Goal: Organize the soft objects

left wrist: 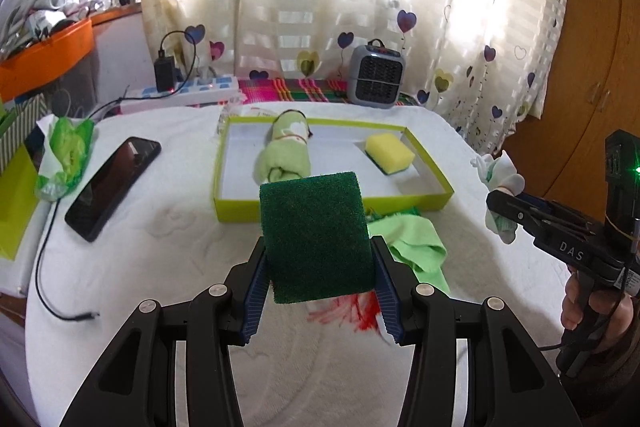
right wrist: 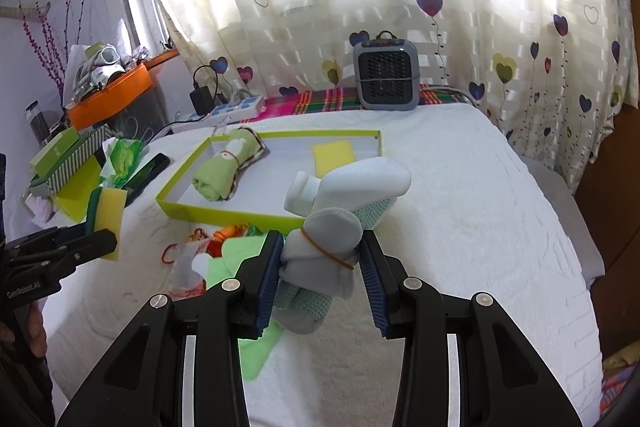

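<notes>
Nearest the left wrist camera, left gripper [left wrist: 320, 263] pinching a scouring sponge [left wrist: 316, 235], dark green pad facing the lens, yellow foam side seen only from the right wrist view; held clear above the white towel-covered table [left wrist: 160, 247]

Nearest the right wrist camera, right gripper [right wrist: 320, 267] clamped on a bundle of pale socks [right wrist: 332, 227] tied with a rubber band, likewise held off the table

Just beyond, loose on the table in front of the tray: a light green cloth [left wrist: 416, 247] and some red-printed fabric [right wrist: 192, 247], partly hidden behind both grippers, so hard to tell how many pieces lie there

Further on, lime-green cardboard tray [left wrist: 332, 205] already holding a rolled green towel [left wrist: 286, 155] at its left and a second yellow sponge [left wrist: 390, 153] at its right, middle bare

By judgement roughly half done: two soft things packed, two in the grippers and probably bound for the tray, at least the loose cloths left

Beside the tray on the left, a black phone [left wrist: 112, 187] and a crumpled green wrapper [left wrist: 66, 157]; at the back, a small grey heater [left wrist: 376, 75] and a power strip [left wrist: 188, 93] against the heart-print curtain

Person visible only as a hand [left wrist: 592, 311] at the frame edge
</notes>
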`<state>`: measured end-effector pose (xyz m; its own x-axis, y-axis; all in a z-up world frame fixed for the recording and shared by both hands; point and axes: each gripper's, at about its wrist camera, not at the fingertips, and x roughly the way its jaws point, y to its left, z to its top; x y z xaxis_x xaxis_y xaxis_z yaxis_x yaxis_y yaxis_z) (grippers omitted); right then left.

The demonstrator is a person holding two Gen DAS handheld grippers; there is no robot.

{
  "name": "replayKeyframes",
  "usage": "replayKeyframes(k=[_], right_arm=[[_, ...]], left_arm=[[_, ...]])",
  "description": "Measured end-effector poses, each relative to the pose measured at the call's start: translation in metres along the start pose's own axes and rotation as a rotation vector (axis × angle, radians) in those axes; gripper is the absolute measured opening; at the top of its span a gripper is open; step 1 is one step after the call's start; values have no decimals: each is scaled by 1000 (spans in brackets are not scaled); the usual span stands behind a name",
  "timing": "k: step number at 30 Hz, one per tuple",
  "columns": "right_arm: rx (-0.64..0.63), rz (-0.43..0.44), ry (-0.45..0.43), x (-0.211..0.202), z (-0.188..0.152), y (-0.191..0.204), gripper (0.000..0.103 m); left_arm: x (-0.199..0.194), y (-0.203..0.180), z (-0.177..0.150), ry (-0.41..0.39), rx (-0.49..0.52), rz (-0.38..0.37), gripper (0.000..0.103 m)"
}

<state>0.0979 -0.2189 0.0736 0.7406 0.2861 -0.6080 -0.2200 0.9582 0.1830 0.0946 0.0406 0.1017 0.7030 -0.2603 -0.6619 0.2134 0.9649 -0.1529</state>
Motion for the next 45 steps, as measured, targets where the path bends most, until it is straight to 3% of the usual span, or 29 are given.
replayKeyframes(k=[18, 25, 45], right_arm=[[-53, 25, 11, 30, 35, 13, 40], [-83, 33, 47, 58, 50, 18, 40], [-123, 53, 142, 124, 74, 29, 40]], left_arm=[[38, 26, 51, -12, 10, 26, 47], [68, 34, 70, 34, -1, 5, 47], [128, 51, 100, 94, 36, 82, 47]])
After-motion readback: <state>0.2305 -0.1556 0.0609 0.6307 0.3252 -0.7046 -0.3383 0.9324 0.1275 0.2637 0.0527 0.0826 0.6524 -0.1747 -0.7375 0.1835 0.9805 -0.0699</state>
